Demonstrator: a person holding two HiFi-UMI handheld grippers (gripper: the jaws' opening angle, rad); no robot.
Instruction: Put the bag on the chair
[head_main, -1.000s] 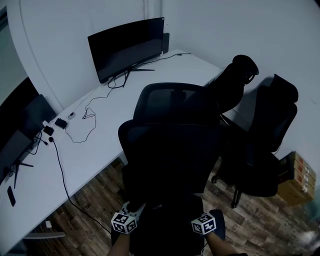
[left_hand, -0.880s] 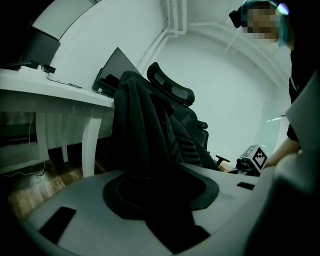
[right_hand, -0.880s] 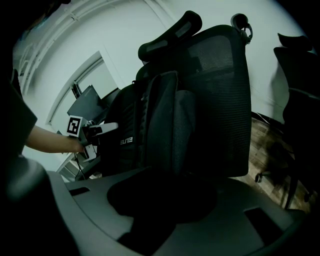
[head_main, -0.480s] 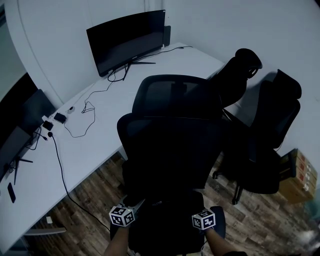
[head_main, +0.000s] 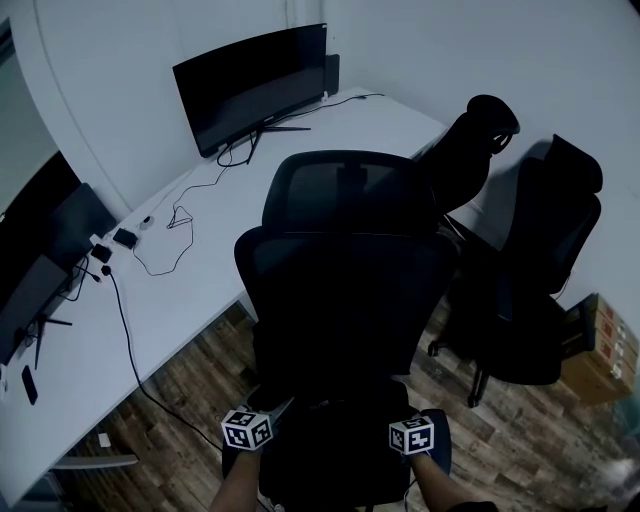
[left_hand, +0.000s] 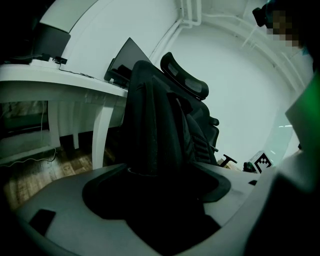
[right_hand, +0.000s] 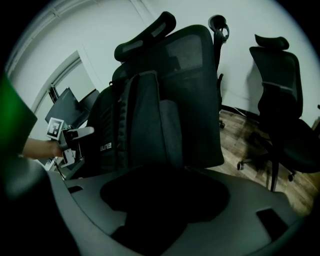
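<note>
A black backpack stands upright on the seat of a black office chair and leans on its mesh backrest. From above, the bag is a dark mass in front of the backrest. My left gripper is at the bag's lower left and my right gripper at its lower right. Both have just been opening their jaws and stand open. In the left gripper view the bag rises just beyond the spread jaws of that gripper. The right gripper shows the same, with the left gripper beyond.
A white corner desk carries a curved monitor, a second monitor and loose cables. Two more black chairs stand at the right, with a cardboard box beside them. The floor is wood.
Both grippers have sunk slightly at the bag's base. The bag and chair have stayed put.
</note>
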